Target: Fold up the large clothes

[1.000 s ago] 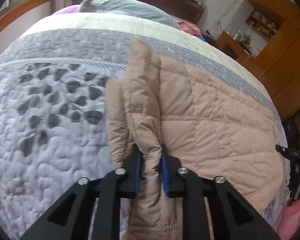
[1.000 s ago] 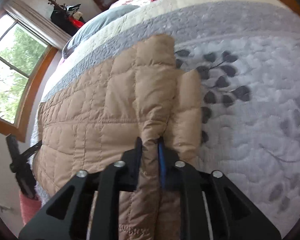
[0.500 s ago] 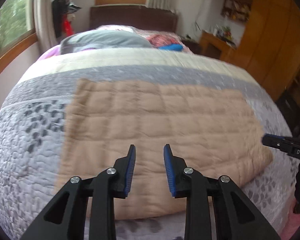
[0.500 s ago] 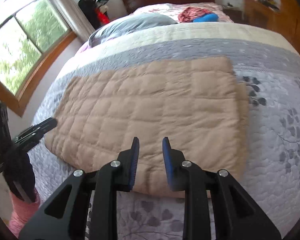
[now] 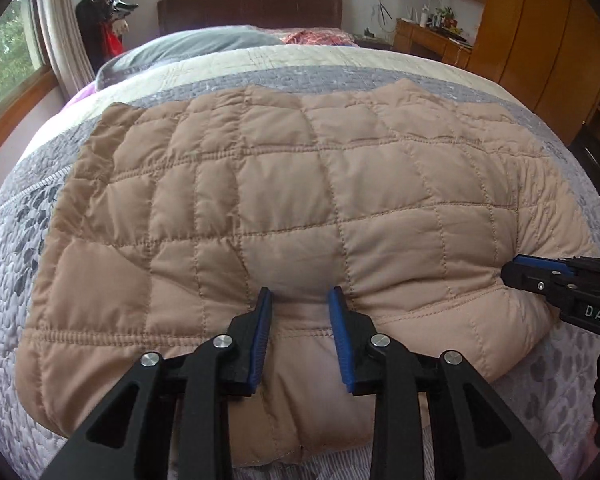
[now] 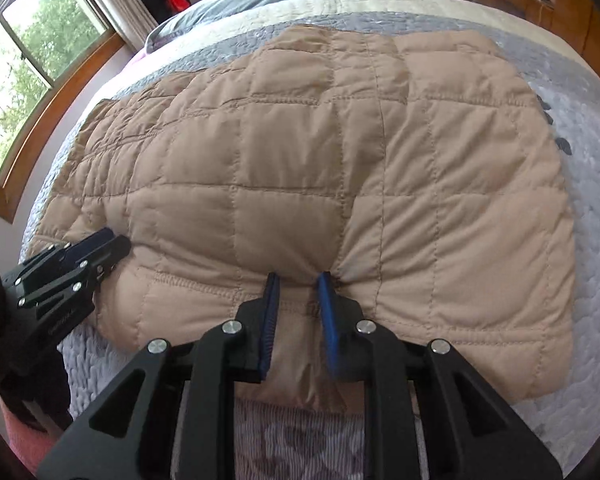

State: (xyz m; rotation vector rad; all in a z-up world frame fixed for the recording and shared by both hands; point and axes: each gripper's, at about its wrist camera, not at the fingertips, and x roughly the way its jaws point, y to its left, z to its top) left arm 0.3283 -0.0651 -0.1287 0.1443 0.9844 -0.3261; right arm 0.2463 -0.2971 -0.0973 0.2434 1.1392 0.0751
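We cannot see the near hem of the tan quilted jacket point(image 5: 284, 208): the left gripper point(image 5: 300, 300) covers it in its own view. The bedspread point(image 5: 16, 280) under the jacket is hidden. Beyond the jacket, items on the desk point(image 5: 432, 38) are too small to identify.

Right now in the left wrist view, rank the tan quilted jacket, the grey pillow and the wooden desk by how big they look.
1. tan quilted jacket, by far the largest.
2. grey pillow.
3. wooden desk, smallest.
The pillow and desk lie farther from the camera, so true sizes are unsure.
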